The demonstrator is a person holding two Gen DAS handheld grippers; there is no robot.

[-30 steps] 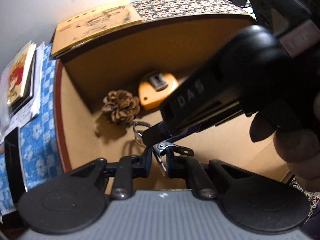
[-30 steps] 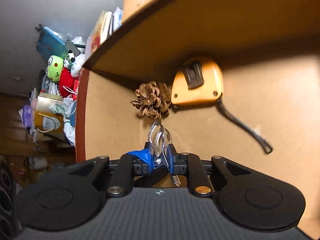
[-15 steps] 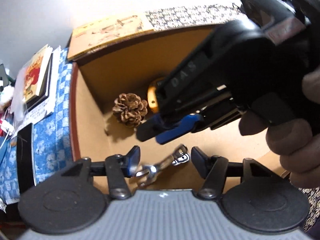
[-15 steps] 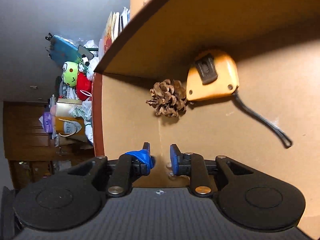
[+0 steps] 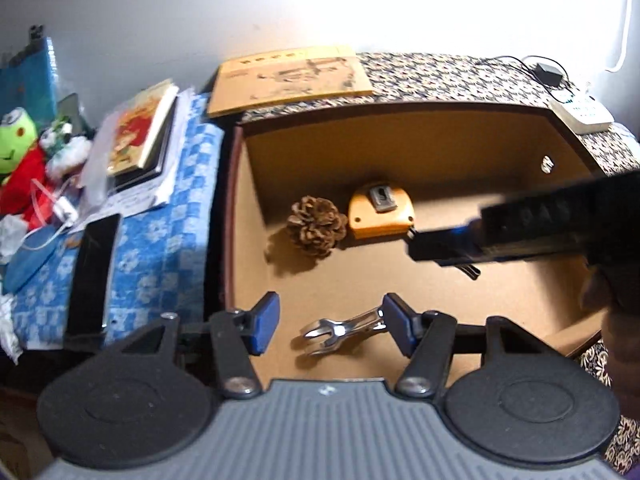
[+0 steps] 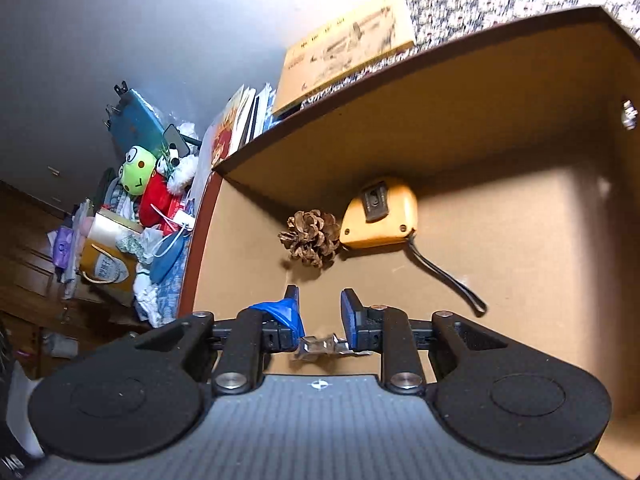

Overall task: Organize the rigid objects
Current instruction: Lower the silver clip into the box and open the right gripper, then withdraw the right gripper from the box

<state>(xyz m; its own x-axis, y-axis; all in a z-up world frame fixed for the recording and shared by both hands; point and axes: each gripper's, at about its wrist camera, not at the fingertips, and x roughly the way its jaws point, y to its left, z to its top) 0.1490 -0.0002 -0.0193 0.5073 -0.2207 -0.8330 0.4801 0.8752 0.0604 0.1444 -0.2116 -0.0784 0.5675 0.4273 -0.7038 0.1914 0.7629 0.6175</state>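
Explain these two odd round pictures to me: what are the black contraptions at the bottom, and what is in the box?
No robot here: a person holds a hand tool with a two-fingered claw in each hand. A wide-angle camera on each tool looks forward along its fingers, so each picture shows its own claw at the bottom. The left claw and the right claw are both open and hold nothing. They point into a brown wooden box. On its floor lie a brown pine cone, an orange tape measure with a black wrist strap, and a small silver metal clip beside the left claw's fingers. The dark bar at the right of the left picture is the other tool.
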